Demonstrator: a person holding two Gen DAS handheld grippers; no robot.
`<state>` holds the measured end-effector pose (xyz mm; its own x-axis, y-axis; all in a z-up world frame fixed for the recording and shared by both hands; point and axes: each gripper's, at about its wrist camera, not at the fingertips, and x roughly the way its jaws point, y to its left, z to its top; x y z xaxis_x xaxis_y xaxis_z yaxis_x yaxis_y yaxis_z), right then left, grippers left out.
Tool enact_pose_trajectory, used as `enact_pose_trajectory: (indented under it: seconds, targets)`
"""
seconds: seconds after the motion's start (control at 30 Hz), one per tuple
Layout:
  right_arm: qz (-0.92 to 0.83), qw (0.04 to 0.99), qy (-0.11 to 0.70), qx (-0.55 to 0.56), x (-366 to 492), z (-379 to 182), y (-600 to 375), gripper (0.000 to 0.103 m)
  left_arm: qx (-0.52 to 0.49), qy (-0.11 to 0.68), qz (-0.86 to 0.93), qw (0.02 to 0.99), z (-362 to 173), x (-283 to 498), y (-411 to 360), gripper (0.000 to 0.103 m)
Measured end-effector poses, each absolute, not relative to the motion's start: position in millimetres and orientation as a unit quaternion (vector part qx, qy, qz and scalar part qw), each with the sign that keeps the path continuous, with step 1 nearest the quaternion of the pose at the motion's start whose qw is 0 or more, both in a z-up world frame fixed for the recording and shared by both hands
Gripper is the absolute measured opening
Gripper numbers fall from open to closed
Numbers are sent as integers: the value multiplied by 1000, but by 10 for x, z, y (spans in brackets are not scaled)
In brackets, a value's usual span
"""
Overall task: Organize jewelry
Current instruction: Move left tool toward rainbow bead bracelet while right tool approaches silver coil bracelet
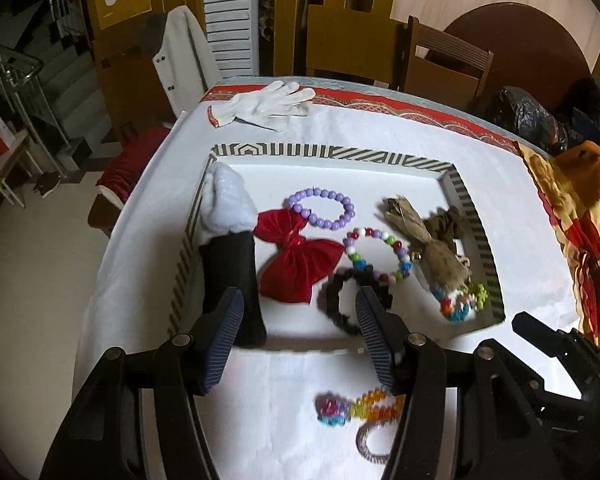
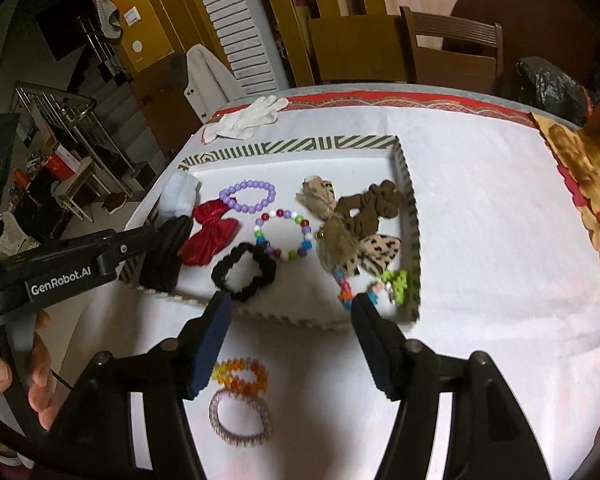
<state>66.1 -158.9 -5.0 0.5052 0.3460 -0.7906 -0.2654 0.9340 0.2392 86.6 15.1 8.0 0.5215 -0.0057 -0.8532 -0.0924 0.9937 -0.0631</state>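
1. A shallow tray (image 1: 332, 151) with a striped black-and-white rim stands on a table covered by a white cloth (image 2: 500, 240).
2. Inside the tray lie a purple bead bracelet (image 1: 323, 208), a red velvet bow (image 1: 296, 260), a bracelet of mixed colour beads (image 1: 378, 256), a black scrunchie (image 2: 244, 266), a brown scrunchie (image 2: 374, 200) and a leopard print bow (image 2: 374, 256).
3. At the left side of the tray a black and white fabric piece (image 1: 230, 248) leans over the rim.
4. A small bracelet of bright plastic pieces (image 1: 462, 304) lies in the near right corner of the tray.
5. Outside the tray, on the cloth just in front of its near rim, lie an orange-yellow bead bracelet (image 2: 240, 376) and a spiral hair tie (image 2: 240, 416); they touch each other.
6. In the left wrist view a small multicolour bead piece (image 1: 332, 410) lies beside the orange one.
7. The left gripper (image 1: 300, 328) hangs above the near rim with its jaws wide apart and nothing between them.
8. The right gripper (image 2: 292, 320) also has its jaws apart and holds nothing; the two loose bracelets are below it.
9. A white glove (image 1: 264, 106) lies at the far edge of the table, well apart from the tray
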Motion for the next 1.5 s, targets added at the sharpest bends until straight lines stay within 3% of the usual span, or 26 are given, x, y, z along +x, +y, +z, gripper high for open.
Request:
enact_pose_trajectory:
  seconds: [0.73, 1.5]
  targets:
    - [193, 863, 467, 15, -24, 32, -1643, 66, -46, 480, 33, 875, 134, 71, 50, 71]
    - [205, 854, 478, -1, -171, 5, -1646, 66, -49, 491, 37, 869, 84, -107, 70, 71]
